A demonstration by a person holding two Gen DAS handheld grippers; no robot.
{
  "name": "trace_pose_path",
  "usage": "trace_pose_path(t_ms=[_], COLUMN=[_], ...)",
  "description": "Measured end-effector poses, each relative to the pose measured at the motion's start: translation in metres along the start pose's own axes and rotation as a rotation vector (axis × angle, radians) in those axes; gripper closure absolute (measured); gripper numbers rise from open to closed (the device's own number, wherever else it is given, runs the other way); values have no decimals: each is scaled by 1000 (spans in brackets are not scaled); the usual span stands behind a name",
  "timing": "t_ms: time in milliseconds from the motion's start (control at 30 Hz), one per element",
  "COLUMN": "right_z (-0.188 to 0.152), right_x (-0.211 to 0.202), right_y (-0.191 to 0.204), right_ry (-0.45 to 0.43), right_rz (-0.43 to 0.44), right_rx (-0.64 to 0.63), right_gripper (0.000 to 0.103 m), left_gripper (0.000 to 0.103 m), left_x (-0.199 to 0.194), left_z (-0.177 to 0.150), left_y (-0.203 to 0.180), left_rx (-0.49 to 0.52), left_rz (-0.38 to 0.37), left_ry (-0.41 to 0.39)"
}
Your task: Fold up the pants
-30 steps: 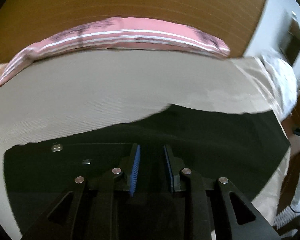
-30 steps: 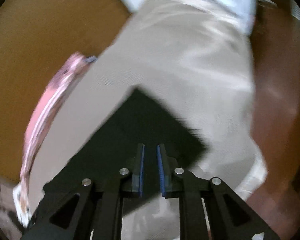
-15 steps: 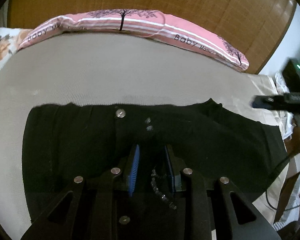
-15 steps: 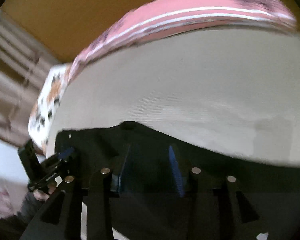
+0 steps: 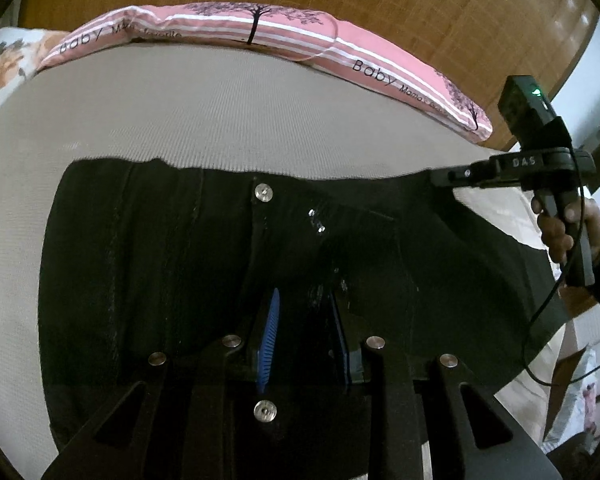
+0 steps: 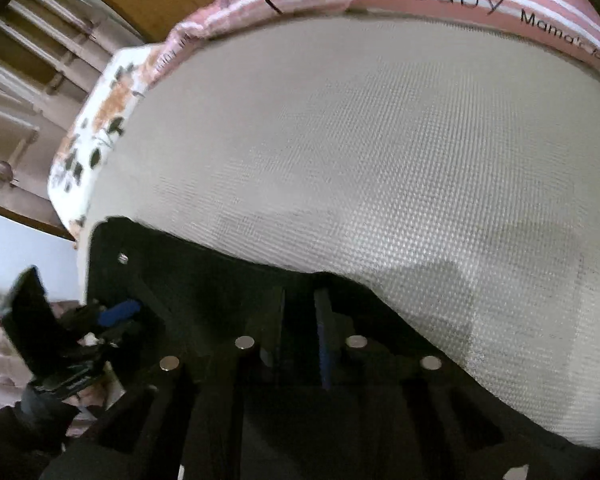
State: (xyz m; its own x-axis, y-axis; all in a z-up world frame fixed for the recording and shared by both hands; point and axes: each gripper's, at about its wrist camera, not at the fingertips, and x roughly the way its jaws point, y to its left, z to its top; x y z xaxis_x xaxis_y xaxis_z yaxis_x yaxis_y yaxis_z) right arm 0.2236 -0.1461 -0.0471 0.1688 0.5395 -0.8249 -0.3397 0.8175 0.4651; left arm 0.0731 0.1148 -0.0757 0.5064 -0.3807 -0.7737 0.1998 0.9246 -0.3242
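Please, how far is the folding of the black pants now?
Early stage. The black pants already lie spread on the beige sheet, waistband toward the pink pillow. In hand: the right gripper is at a waistband corner, the left gripper over the middle. To do: every fold; none shows yet.

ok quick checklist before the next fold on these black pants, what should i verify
1. Pants lie spread on the bed cover: ok.
2. Waistband edge reasonably straight: ok, slight ripple.
3. Left gripper has cloth between its pads: cannot tell, black on black.
4. Right gripper at the waistband's right corner: ok, actual grip cannot tell.
5. Pink pillow clear of the pants: ok.
6. Cable off the cloth: not ok, it hangs over the edge.
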Motion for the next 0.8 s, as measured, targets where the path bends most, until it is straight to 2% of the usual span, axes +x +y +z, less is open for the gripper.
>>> trace_pose_path(t_ms=[100, 167, 300, 367, 433, 533, 667, 800], right_z=[4, 6, 7, 7, 7, 1, -28, -63], right_x=[-2, 9, 18, 17, 9, -20, -51, -43], right_y=[3, -4, -15, -12, -7, -1, 8, 1], right_ry=[-51, -43, -45, -52, -68, -154, -185, -148], right_rz=[-46, -79, -78, -85, -94, -94, -84, -120], right_rx=[-8, 7, 30, 22, 20, 47, 45, 85], right_gripper=[96, 97, 98, 96, 87, 85, 79, 76], left_gripper=[77, 79, 84, 85, 85, 85, 85, 85], left_x=[-3, -5, -7, -8, -8, -10, -10, -10], left_z=[-4, -6, -8, -8, -8, -10, -9, -9], left_y=[4, 5, 11, 13, 14, 11, 5, 5], left_rx=[-13, -6, -23, -33, -36, -29, 2, 4], left_rz=[-8, -11, -15, -26, -28, -10, 25, 32], left_ry=[2, 1, 2, 4, 7, 11, 14, 18])
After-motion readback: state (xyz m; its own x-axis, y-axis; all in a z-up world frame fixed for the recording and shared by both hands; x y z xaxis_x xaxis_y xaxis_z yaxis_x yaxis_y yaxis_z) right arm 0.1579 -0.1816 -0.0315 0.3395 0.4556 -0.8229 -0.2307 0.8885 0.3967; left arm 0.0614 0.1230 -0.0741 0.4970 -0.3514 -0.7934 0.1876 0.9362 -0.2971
